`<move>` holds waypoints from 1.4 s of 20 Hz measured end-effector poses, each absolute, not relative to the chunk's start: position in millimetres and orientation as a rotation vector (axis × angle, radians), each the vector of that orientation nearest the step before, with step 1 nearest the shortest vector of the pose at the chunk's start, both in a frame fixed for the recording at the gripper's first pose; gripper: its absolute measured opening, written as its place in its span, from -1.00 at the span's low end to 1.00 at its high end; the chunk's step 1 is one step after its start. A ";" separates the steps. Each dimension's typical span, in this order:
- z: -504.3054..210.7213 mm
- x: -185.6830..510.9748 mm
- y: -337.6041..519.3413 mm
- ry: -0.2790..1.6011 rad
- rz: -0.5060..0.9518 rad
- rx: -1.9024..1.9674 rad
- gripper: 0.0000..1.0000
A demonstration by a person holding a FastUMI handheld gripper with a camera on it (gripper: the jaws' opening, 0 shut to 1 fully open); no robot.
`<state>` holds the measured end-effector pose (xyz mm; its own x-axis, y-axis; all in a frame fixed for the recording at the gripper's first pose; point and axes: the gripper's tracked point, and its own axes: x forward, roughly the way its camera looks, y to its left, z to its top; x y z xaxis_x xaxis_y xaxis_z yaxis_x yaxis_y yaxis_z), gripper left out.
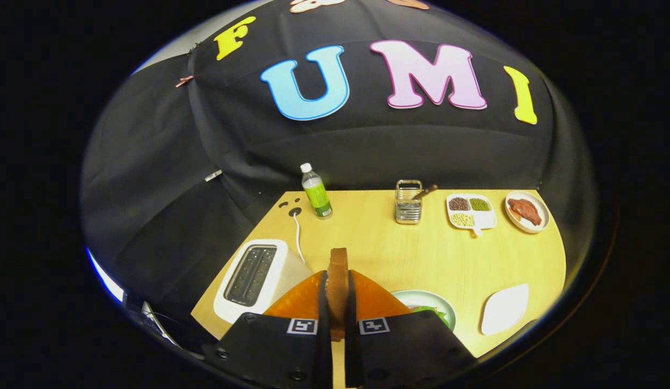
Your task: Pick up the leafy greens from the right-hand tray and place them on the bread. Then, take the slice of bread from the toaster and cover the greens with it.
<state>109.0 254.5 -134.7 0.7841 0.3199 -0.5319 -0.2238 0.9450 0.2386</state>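
**Bread slice in the grip, on its way to cover the greens**

The gripper [337,316] is clamped on the slice of bread [338,281]: both fingers press its flat faces, and the slice stands on edge between them, its brown crust rising just past the fingertips. The grasp looks centred and firm, with no visible tilt.

By my reading, the step in hand is the second half of the task: carrying this slice over to the greens and laying it on them. To do it well, the slice has to be turned from upright to flat before release, lowered until it rests on the leaves, and only then let go, so it does not drop edge-first and push the greens off. A slow approach from above should keep the fingers from knocking the plate.

Just ahead of the fingers and a little to their right sits the round plate [446,303], with a bit of the leafy greens [429,310] showing at its near side; the bread beneath them is hidden behind the gripper, so I cannot tell how they lie on it. To the left, near the fingers, stands the white toaster [256,278], its slots looking empty. Right of the plate lies a white tray [505,308], apart from it. Well beyond, along the wooden table [378,237], stand a bottle [316,192], a metal utensil holder [408,202], a divided dish [471,210] and a plate of meat [526,211].
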 end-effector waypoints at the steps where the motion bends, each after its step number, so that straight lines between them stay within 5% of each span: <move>1: -145.1 108.6 247.2 0.612 0.284 0.170 -0.74; 20: -277.4 97.0 154.7 0.773 0.201 0.291 -0.63; 26: -298.7 89.6 121.7 0.790 0.154 0.186 0.05; 28: -295.5 87.8 114.9 0.765 0.165 0.143 0.49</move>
